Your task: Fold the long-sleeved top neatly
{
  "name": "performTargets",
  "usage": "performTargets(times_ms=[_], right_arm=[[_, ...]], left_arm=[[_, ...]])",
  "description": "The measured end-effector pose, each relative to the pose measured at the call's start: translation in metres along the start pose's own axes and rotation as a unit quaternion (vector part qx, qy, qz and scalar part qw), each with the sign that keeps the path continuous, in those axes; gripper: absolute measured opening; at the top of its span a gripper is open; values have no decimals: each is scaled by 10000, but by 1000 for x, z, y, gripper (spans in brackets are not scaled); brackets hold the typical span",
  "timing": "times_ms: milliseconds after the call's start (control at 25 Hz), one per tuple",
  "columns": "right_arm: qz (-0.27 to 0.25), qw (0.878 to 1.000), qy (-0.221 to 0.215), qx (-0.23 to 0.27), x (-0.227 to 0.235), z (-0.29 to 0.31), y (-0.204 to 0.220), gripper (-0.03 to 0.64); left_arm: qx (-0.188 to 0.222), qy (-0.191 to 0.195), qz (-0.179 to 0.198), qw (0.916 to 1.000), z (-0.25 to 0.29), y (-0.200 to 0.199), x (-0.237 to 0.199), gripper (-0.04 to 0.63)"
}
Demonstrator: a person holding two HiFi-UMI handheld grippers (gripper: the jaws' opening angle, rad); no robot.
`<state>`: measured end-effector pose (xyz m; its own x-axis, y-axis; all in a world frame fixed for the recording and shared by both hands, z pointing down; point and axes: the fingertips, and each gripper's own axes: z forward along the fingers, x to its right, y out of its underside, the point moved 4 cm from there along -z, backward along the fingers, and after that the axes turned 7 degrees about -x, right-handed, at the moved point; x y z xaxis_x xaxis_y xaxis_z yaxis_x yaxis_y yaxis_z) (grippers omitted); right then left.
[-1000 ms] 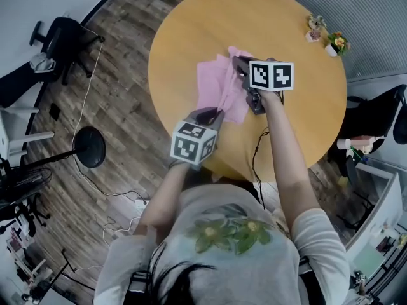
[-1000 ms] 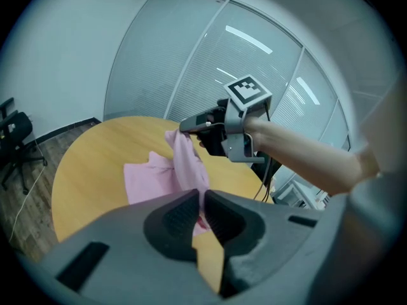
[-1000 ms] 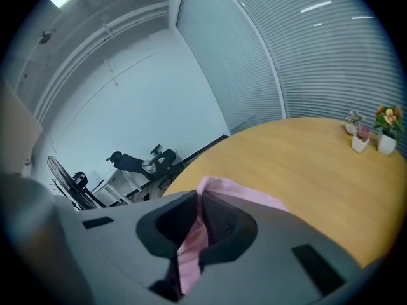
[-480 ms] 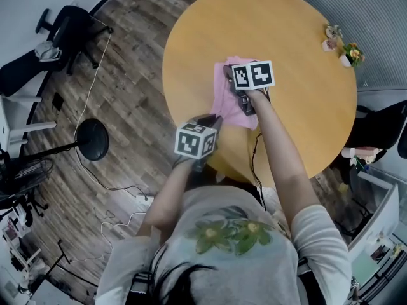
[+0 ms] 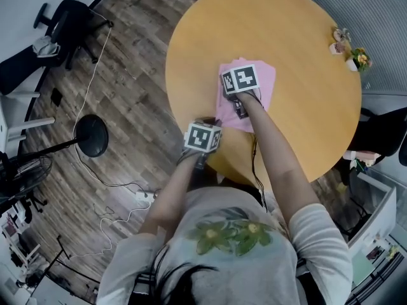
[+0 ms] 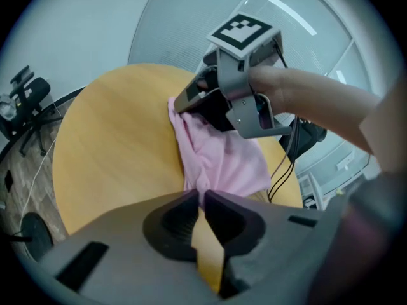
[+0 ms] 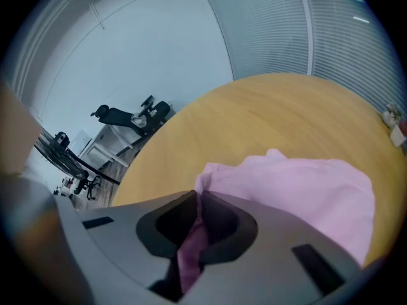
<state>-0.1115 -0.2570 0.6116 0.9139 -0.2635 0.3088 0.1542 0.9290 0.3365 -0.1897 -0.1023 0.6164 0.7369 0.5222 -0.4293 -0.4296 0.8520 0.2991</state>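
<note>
A pink long-sleeved top (image 5: 257, 84) lies partly folded on the round wooden table (image 5: 305, 119). My left gripper (image 6: 202, 196) is at the top's near edge, close to the table's rim, and is shut on a pinch of pink fabric (image 6: 216, 164). My right gripper (image 7: 198, 199) is shut on the top's far-left edge, with a strip of pink cloth (image 7: 191, 253) running down between its jaws. From the left gripper view the right gripper (image 6: 181, 103) holds the cloth low over the table. In the head view both marker cubes hide the jaws.
Small potted plants (image 5: 353, 53) stand at the table's far right edge. A black cable (image 5: 254, 164) hangs over the near rim. On the wooden floor to the left are an office chair (image 5: 63, 18) and a round black stand base (image 5: 92, 138).
Both grippers have come down toward the table with the top still held. The pink cloth, hanging bunched between them before, now lies spread flatter on the tabletop.
</note>
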Motion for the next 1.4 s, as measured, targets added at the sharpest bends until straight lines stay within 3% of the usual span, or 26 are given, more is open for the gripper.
performTargets(times_ms=[200,320,560,680,720,800,880,1120,1240,1400], right_arm=[[-84,9999,62,-13,1,8,1,38],[-11,10000,-5,-32,2,9,2,38],[-112,9999,106,14,-1,7,1,40],[-16,9999,-167,34,-6,4,1,65],[76,9994,-324,62,-9,1,1,125],[305,9978,-567,176,-12,-7,0,163],[516,9951,-749,385,-13,-20,-3,175],[830,9795,-1113,1462,-14,-97,-13,175],[753,9731,-950,1960,-13,-137,-6,175],[312,9685,-419,2433,-14,-180,12,175]], left_arm=[[-196,-193,572,9980,12,-2,-3,32],[-246,-197,614,9976,15,-1,-4,32],[-253,-568,594,9963,6,-2,-7,32],[-63,-253,418,9988,12,0,1,36],[-22,-77,341,9994,12,0,4,55],[20,167,243,9996,7,-1,9,149],[119,212,263,9994,1,-3,11,208],[730,115,254,9969,-35,-23,4,222],[1127,12,224,9934,-62,-37,3,222],[1572,-273,270,9868,-97,-54,7,222]])
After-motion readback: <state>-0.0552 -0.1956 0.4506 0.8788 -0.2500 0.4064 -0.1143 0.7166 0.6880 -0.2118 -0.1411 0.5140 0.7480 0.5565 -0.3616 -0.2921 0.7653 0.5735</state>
